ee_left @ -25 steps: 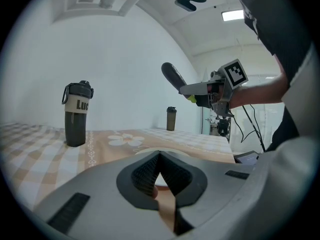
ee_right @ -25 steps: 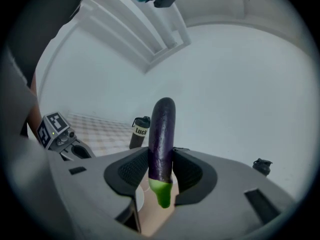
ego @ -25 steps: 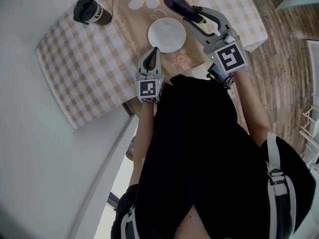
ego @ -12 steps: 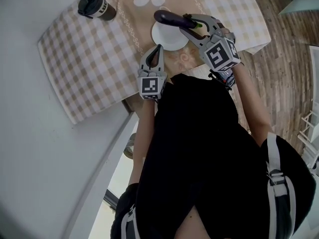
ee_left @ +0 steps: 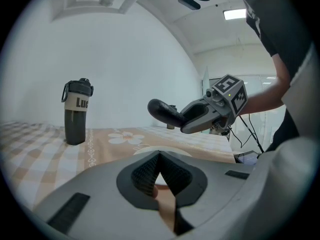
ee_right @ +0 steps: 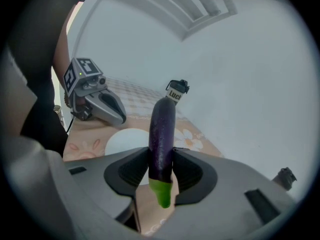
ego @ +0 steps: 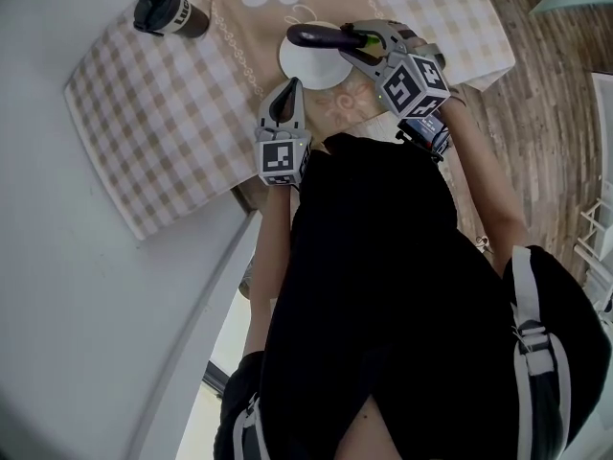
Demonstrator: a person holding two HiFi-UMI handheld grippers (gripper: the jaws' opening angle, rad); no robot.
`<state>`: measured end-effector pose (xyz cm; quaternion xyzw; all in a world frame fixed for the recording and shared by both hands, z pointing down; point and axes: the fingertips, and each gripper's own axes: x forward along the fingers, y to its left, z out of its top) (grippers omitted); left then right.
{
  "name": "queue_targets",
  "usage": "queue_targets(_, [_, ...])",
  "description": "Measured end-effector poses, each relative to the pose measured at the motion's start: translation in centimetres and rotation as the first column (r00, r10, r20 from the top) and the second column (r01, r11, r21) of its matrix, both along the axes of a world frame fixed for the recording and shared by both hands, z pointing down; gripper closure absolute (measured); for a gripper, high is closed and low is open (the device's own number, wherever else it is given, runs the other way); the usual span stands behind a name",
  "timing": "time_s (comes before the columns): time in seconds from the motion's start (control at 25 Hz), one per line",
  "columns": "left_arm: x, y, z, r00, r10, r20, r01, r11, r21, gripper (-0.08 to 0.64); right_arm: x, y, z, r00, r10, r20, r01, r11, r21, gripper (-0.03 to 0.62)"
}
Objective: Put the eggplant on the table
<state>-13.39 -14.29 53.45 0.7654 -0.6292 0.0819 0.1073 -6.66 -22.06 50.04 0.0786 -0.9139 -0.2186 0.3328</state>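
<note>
Eggplant (ee_right: 162,134) is gripped near its green stem end by the R hand-held gripper (ego: 359,44), jaws pressed on both sides, above a white plate (ego: 305,69) on the checked table (ego: 163,132). L hand-held gripper (ee_left: 159,156), jaws closed & empty, is held nearby.

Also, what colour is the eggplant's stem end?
The stem end is bright green; the rest of the eggplant is dark purple. Best seen in the right gripper view.

Homely dining corner, table (ego: 163,113) in a beige checked cloth with a daisy print, white plate (ego: 306,73) near its front edge, dark drinks bottle (ego: 165,12) at its far corner, plain pale wall (ego: 57,286) against it, wood-plank floor (ego: 546,94) on its other side.
</note>
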Motion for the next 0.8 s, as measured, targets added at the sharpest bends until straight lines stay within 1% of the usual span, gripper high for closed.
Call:
queue_targets(0.12, [0.0, 0.0, 0.1, 1.000, -0.004, 0.005, 0.004, 1.000, -0.002, 0.547, 0.3, 0.1, 1.1, 0.999, -0.011, -0.033, 0.011, 1.000, 0.000, 0.434])
queue_targets(0.36, [0.0, -0.2, 0.1, 1.000, -0.008, -0.002, 0.008, 1.000, -0.010, 0.546, 0.1, 1.5, 3.2, 0.991, -0.073, -0.117, 0.074, 0.997, 0.008, 0.434])
queue_targets(0.72, [0.0, 0.0, 0.4, 1.000, -0.008, 0.004, 0.009, 1.000, -0.009, 0.546, -1.0, 2.0, 5.6, 0.979, -0.116, -0.169, 0.119, 0.993, 0.007, 0.433])
queue_targets(0.8, [0.1, -0.1, 0.3, 1.000, -0.005, 0.003, 0.005, 1.000, 0.002, 0.546, -1.2, 1.9, 5.9, 0.977, -0.118, -0.175, 0.121, 0.993, 0.005, 0.433])
